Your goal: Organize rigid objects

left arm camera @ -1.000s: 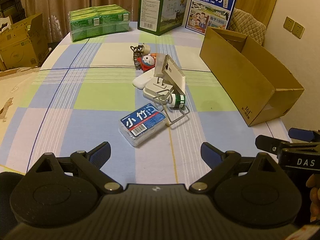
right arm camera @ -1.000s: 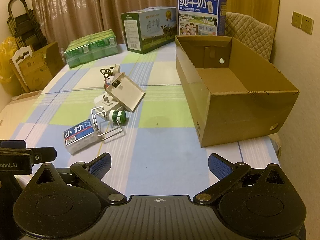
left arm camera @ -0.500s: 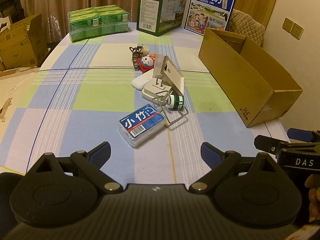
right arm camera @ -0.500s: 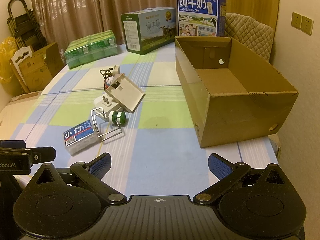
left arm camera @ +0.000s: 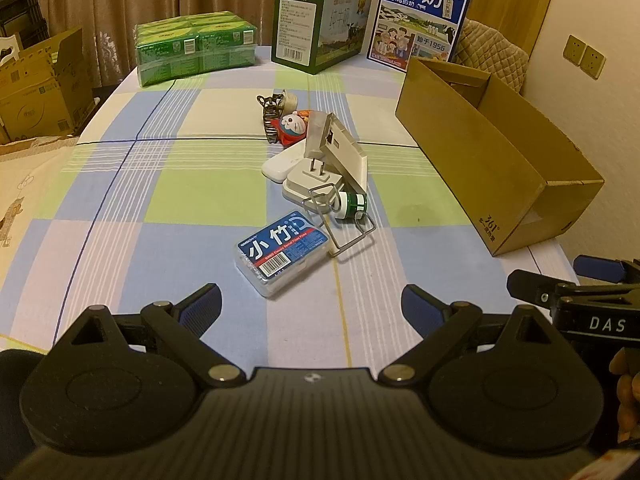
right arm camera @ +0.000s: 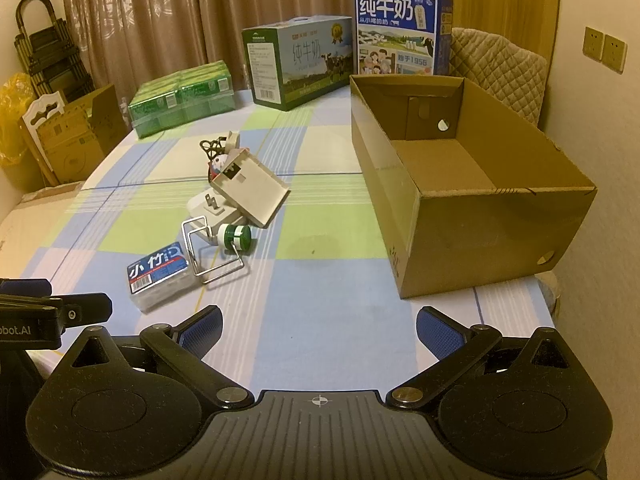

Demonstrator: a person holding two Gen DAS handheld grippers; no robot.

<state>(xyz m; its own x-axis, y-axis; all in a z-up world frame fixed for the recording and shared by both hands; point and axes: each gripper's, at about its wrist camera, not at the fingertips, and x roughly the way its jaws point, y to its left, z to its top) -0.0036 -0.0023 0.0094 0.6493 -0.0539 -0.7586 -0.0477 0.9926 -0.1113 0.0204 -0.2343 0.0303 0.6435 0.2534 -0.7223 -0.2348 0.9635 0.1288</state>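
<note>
Both claws of mine hang low over the near edge of the table [left arm camera: 168, 184], side by side and level, pointing across the checked cloth. My left gripper [left arm camera: 311, 305] has its blue-padded fingers [left arm camera: 202, 304] spread wide with nothing between them; my right gripper [right arm camera: 319, 329] is splayed the same way — empty too. At the right edge of the left view, part of my hand [left arm camera: 626, 384] shows behind the right tool.

Ahead of the left gripper lies the clutter of rigid things: a blue-labelled plastic case [left arm camera: 282, 251] nearest, a bent wire stand [left arm camera: 344, 220] touching its far corner, a small green-capped bottle [left arm camera: 352, 205] lying within the wire, then a white plug adapter [left arm camera: 312, 182] with a grey-white flat box [left arm camera: 340, 152] leaning on it. Beyond those sit a small cartoon figure [left arm camera: 292, 128] and a dark wire clip [left arm camera: 270, 116]. The open cardboard box [right arm camera: 472, 196] stands to the right of the pile, well apart from it, and its visible floor is bare.

Against half a second ago, the pile sits a touch higher in the left view — otherwise both grippers and every object match.
</note>
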